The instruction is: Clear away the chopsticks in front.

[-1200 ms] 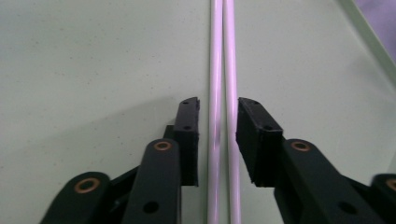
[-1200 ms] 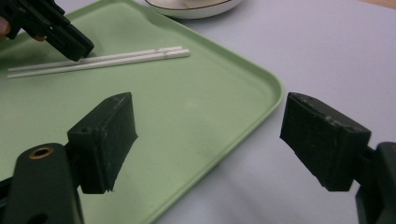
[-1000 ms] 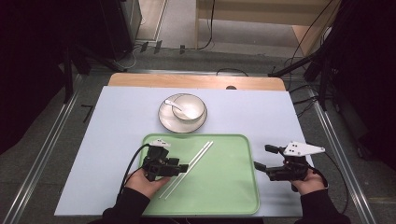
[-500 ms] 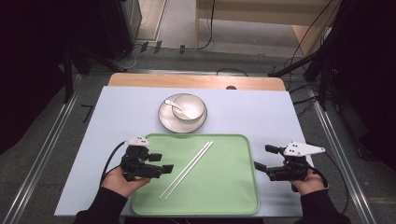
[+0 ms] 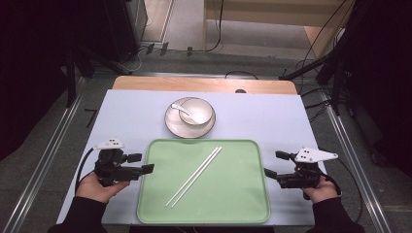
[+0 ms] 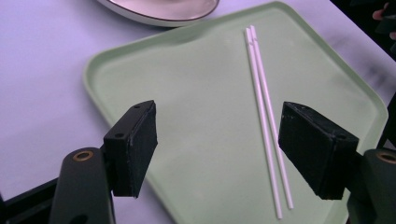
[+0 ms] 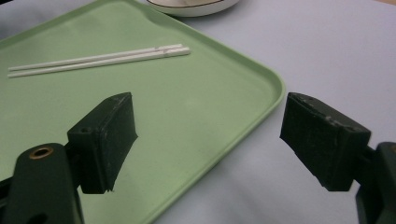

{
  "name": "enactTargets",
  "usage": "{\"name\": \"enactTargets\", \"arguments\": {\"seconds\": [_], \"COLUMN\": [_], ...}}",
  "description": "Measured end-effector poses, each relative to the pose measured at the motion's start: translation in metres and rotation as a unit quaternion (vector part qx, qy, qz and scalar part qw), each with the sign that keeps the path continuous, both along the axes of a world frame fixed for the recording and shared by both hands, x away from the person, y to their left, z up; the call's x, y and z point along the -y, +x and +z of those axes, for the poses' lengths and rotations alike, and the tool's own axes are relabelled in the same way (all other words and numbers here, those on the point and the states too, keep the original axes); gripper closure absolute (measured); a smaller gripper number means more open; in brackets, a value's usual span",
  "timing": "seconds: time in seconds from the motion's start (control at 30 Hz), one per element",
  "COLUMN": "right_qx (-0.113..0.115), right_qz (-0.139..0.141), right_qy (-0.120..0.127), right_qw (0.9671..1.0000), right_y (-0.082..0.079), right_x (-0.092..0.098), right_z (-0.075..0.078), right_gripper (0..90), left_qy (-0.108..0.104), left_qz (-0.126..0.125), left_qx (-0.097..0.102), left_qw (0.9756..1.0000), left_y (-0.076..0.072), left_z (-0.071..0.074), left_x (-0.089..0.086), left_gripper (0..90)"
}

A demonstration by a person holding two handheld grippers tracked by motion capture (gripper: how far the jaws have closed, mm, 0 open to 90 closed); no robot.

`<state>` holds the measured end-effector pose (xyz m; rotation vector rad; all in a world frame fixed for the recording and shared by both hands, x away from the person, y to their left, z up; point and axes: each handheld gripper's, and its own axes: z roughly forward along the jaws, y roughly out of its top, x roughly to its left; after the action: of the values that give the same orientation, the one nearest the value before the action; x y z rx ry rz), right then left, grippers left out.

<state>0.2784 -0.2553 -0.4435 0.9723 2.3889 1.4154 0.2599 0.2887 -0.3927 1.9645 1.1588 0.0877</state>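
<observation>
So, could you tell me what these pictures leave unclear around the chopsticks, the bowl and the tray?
- Bowl, high view: too small to tell what it holds besides the spoon.
- Plate, left gripper view: cut off by the top edge.
- Tray, right gripper view: near part hidden behind a jaw.
- Chopsticks: markings too small.

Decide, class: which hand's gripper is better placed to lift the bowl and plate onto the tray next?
Probably the left. The left gripper hangs open beside the pale green plastic tray, nearer the white ceramic bowl on its round plate. The right gripper, also open, sits farther off.
</observation>
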Motion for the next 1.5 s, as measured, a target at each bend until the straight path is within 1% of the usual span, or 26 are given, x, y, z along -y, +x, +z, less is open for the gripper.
{"name": "enactTargets", "arguments": {"seconds": [0.13, 0.23, 0.27, 0.37, 0.4, 0.5, 0.53, 0.6, 0.67, 0.73, 0.77, 0.83, 1.0, 1.03, 1.13, 1.17, 1.23, 1.3, 1.5], "right_qx": [0.0, -0.001, -0.001, -0.001, -0.001, -0.003, -0.003, -0.001, 0.0, 0.0, 0.0, 0.0, -0.001, 0.0, 0.0, 0.0, 0.001, 0.003, 0.001], "right_qz": [0.0, 0.0, 0.0, 0.001, 0.002, 0.005, 0.007, 0.006, 0.005, 0.004, 0.004, 0.003, 0.004, 0.004, 0.004, 0.005, 0.005, 0.005, 0.005], "right_qy": [0.0, 0.0, 0.001, 0.001, 0.001, 0.001, 0.0, 0.001, 0.004, 0.005, 0.006, 0.006, 0.006, 0.006, 0.007, 0.007, 0.005, 0.006, 0.006], "right_qw": [1.0, 1.0, 1.0, 1.0, 1.0, 1.0, 1.0, 1.0, 1.0, 1.0, 1.0, 1.0, 1.0, 1.0, 1.0, 1.0, 1.0, 1.0, 1.0], "right_y": [0.0, 0.0, 0.0, 0.0, 0.0, 0.0, 0.0, 0.0, 0.0, 0.0, 0.0, 0.0, 0.0, 0.0, 0.0, 0.0, 0.0, 0.0, 0.0], "right_x": [0.0, 0.0, 0.0, 0.0, 0.0, -0.001, -0.001, 0.0, 0.0, 0.0, 0.0, 0.001, 0.001, 0.001, 0.001, 0.001, 0.0, 0.0, 0.0], "right_z": [0.0, 0.0, 0.0, 0.0, -0.001, -0.001, -0.001, -0.001, -0.001, 0.0, 0.0, 0.0, 0.0, 0.0, 0.0, 0.0, 0.0, 0.0, 0.0], "right_gripper": [18.7, 18.7, 18.7, 18.7, 18.7, 18.7, 18.7, 18.7, 18.7, 18.7, 18.7, 18.7, 18.7, 18.7, 18.7, 18.7, 18.7, 18.7, 18.7], "left_qy": [0.0, 0.009, 0.012, 0.011, 0.012, 0.026, 0.028, 0.027, 0.024, 0.03, 0.032, 0.028, 0.025, 0.026, 0.031, 0.038, 0.043, 0.039, 0.041], "left_qz": [0.01, 0.02, 0.024, 0.03, 0.028, 0.025, 0.022, 0.023, 0.029, 0.03, 0.033, 0.036, 0.047, 0.046, 0.055, 0.057, 0.053, 0.049, 0.041], "left_qx": [0.008, 0.019, 0.025, 0.044, 0.05, 0.076, 0.08, 0.088, 0.089, 0.091, 0.095, 0.101, 0.102, 0.102, 0.096, 0.093, 0.092, 0.088, 0.088], "left_qw": [0.9999, 0.9996, 0.9993, 0.9985, 0.9983, 0.9964, 0.9962, 0.9955, 0.9953, 0.9949, 0.9944, 0.9938, 0.9934, 0.9934, 0.9933, 0.9933, 0.9934, 0.9941, 0.9944], "left_y": [-0.003, -0.004, -0.005, -0.009, -0.01, -0.015, -0.016, -0.019, -0.02, -0.021, -0.021, -0.021, -0.02, -0.019, -0.017, -0.017, -0.017, -0.016, -0.017], "left_z": [0.001, 0.002, 0.002, 0.004, 0.004, 0.002, 0.002, -0.001, -0.003, -0.005, -0.006, -0.007, -0.01, -0.011, -0.014, -0.015, -0.016, -0.016, -0.017], "left_x": [-0.016, -0.028, -0.032, -0.042, -0.045, -0.054, -0.056, -0.061, -0.065, -0.067, -0.068, -0.071, -0.076, -0.077, -0.076, -0.075, -0.074, -0.073, -0.071], "left_gripper": [28.1, 28.1, 28.1, 27.5, 27.3, 26.9, 26.9, 27.1, 27.1, 27.0, 26.8, 26.4, 25.5, 25.3, 25.2, 25.4, 25.7, 25.7, 25.7]}}
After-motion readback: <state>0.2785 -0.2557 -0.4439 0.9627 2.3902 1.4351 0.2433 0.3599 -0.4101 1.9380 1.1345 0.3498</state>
